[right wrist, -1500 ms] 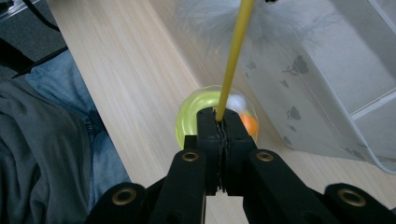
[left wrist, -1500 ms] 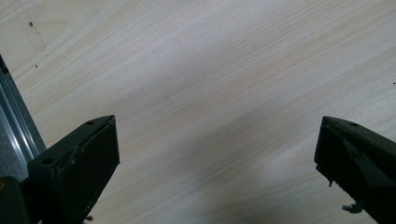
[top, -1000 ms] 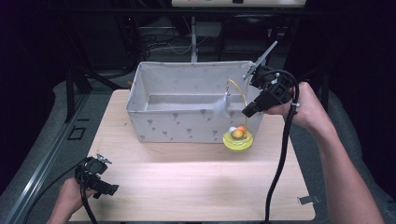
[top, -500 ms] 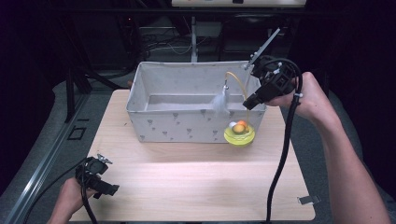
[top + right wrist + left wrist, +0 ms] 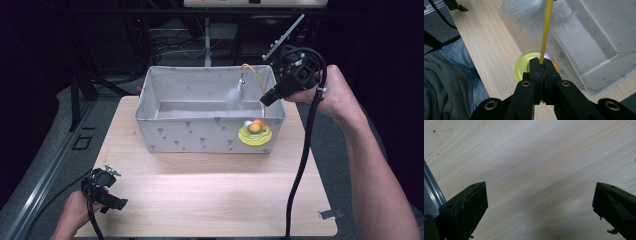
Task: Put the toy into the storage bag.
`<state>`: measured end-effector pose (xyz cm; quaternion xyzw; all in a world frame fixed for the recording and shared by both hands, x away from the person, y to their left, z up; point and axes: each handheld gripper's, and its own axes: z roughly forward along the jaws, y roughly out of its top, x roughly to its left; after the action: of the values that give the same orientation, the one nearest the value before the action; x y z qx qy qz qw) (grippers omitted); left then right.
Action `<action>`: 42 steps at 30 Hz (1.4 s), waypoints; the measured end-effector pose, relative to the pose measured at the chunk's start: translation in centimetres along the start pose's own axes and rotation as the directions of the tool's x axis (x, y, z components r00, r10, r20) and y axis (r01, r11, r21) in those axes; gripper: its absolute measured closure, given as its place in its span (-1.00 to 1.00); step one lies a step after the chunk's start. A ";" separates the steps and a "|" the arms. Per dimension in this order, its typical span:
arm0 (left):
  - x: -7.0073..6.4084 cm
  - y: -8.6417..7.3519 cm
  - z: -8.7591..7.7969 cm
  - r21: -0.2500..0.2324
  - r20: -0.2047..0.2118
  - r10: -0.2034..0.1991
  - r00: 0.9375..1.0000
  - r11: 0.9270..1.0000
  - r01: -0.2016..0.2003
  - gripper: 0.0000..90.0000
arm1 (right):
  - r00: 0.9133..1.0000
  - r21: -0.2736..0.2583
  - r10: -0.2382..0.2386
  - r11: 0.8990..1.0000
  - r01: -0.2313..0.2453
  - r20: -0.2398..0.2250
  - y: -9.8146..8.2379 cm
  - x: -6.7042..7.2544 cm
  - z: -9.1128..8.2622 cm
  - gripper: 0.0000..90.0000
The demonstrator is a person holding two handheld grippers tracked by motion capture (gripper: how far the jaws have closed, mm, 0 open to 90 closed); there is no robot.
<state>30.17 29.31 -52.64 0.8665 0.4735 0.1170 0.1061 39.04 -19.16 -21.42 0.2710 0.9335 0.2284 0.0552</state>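
The right gripper (image 5: 265, 98) is clenched on a thin yellow wand (image 5: 546, 30); in the right gripper view its two black jaws press flat together with the wand's lower end pinched between them. The wand rises from the jaws and carries a tuft of white feathers (image 5: 534, 11) near its far end. In the high view the wand (image 5: 254, 75) curves up and over from the gripper, and the feathers (image 5: 234, 96) hang inside the bin (image 5: 165, 135), above its floor and toward its right end.

The bin is a pale fabric box with small grey marks, open at the top, standing on the far half of the wooden tabletop (image 5: 210, 195). In the high view, a round yellow base (image 5: 255, 135) with an orange ball (image 5: 254, 127) on it shows just before the bin's front wall, near its right corner; whether it rests on the tabletop or hangs clear of it I cannot tell. In the right gripper view the yellow base (image 5: 524, 63) lies directly beyond the jaw tips, partly hidden by them, beside the bin's corner (image 5: 599, 72).

The right hand (image 5: 332, 95) holds its gripper above the bin's right rim, a black cable trailing down across the tabletop.

The left gripper (image 5: 114, 200) rests low at the tabletop's near left corner, well apart from the bin. Its jaws stand wide, released, with bare wood (image 5: 536, 170) between them.
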 end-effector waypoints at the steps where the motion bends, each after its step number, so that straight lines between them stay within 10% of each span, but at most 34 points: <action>1: 0.0 0.0 0.0 0.001 0.001 0.000 1.000 1.000 0.000 -1.00 | 1.000 0.001 0.003 1.000 -0.003 0.005 0.1 -0.1 -0.1 0.97; 23: -0.2 0.2 0.2 0.020 0.007 0.022 1.000 1.000 -0.022 -1.00 | 0.985 -0.050 0.099 0.994 -0.093 0.140 2.1 -3.1 -0.8 0.97; 42: -0.3 0.3 0.3 0.026 0.010 0.028 1.000 0.999 -0.028 -1.00 | 0.949 -0.116 0.208 0.976 -0.185 0.238 2.6 -6.6 0.2 0.97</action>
<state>30.30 28.89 -52.89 0.8750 0.4621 0.1083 0.0955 45.97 -20.65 -20.52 0.3863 0.8759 0.2399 0.1612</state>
